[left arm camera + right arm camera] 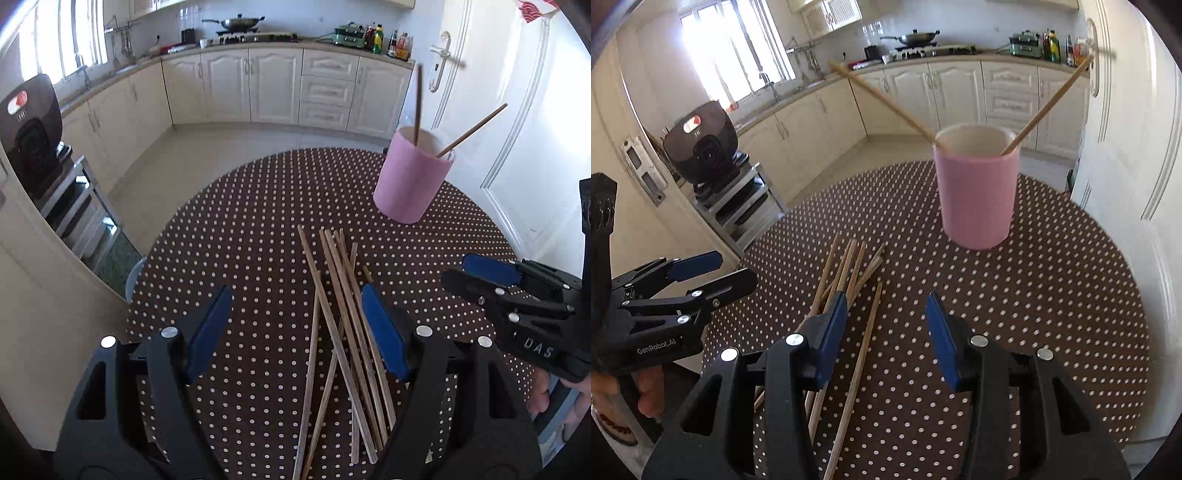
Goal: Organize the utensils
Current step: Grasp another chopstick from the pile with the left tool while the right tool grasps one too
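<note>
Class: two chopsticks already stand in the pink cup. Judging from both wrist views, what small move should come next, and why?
Probably lower the right gripper onto the nearest loose chopstick and close. Its jaws are open and empty, that stick lies apart from the pile, and the pink cup stands just beyond.

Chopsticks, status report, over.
Left tool open, right tool open, both empty above loose chopsticks on table. Two chopsticks already in pink cup. Nothing blocking.
</note>
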